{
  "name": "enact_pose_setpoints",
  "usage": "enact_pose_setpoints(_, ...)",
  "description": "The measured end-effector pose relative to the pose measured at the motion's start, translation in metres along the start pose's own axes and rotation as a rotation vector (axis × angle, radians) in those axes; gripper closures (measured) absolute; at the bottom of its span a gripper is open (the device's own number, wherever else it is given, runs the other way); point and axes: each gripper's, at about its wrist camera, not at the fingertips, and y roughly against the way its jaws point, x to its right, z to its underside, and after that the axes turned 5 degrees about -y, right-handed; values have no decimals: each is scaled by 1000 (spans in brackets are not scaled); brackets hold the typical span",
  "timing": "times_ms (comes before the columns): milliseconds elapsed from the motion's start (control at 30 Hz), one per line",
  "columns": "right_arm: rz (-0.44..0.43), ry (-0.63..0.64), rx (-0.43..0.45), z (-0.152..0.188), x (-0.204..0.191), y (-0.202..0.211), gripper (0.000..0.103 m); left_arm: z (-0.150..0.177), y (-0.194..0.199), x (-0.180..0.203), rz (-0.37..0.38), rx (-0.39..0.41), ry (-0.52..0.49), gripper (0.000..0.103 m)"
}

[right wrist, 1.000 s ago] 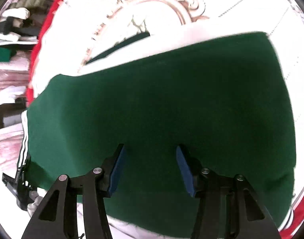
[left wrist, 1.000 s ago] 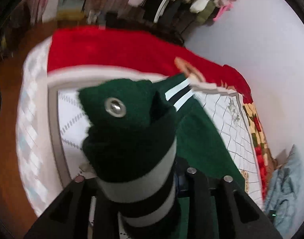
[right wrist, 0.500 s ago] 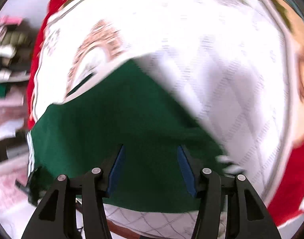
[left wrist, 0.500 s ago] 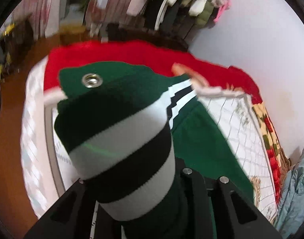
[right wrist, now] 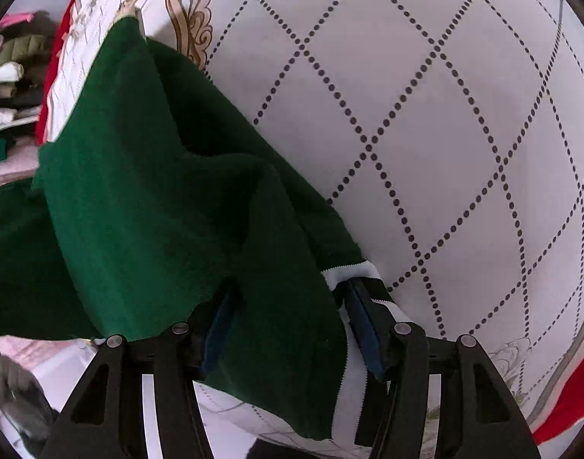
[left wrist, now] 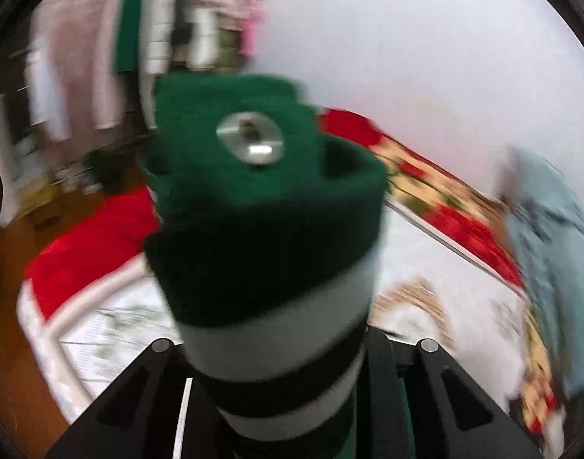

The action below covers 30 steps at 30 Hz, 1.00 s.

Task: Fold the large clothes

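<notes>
My left gripper (left wrist: pixel 269 394) was clamped on the striped cuff end of the green garment (left wrist: pixel 261 206), its jaws having just been closing on the cloth bunched between them; the fabric stood up before the lens, a metal eyelet (left wrist: pixel 250 143) facing it; my right gripper (right wrist: pixel 288 329) had its blue pads (right wrist: pixel 362 329) parted, a green fold and white-striped hem lying between them over the quilted bedspread (right wrist: pixel 445 114); whether they pressed the cloth, I could not tell.

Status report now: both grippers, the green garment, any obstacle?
Left gripper shut on striped waistband, lifted. Right gripper open, green garment between fingers. Quilt clear.
</notes>
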Motion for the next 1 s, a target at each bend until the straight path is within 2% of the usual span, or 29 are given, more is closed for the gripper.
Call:
enact_pose_setpoints(67,-59,-31,-9,0,12,2,45,11,-2,40,97,-42,-39,87)
enact_pose_setpoints(167,-96,-43,-20,-3,30,10,47,49,-11,114,251,-150,-122,87)
enact_pose_setpoints(300,-108,-26,-25,0,36,11,47,106,-30,171,332,-291,-219,87)
enact_pose_setpoints(367,-125,-31,-31,3,41,10,47,139,-43,187,325,-366,-263,87)
enact_pose_setpoints(400,-142,-40,-39,4,56,16,47,156,-52,191,308,-408,-289,87)
enact_pose_setpoints(467,-157,-49,-56,3,65,19,47,168,-62,191,270,-461,-311,87)
enact_pose_setpoints(633,-167,-60,-80,7,91,44,46,155,-45,192,224,-476,-337,83)
enact_pose_setpoints(667,-170,-64,-76,9,96,51,45,149,-46,190,217,-476,-342,72)
enact_pose_setpoints(700,-175,-71,-68,2,105,63,42,144,-42,189,230,-481,-345,52)
enact_pose_setpoints(767,-183,-90,-48,6,118,80,38,141,-34,188,264,-510,-325,30)
enact_pose_setpoints(900,-210,-125,-2,14,139,117,38,140,-11,183,280,-531,-262,26)
enact_pose_setpoints(1000,-249,-131,41,24,143,142,38,136,2,172,224,-521,-240,20)
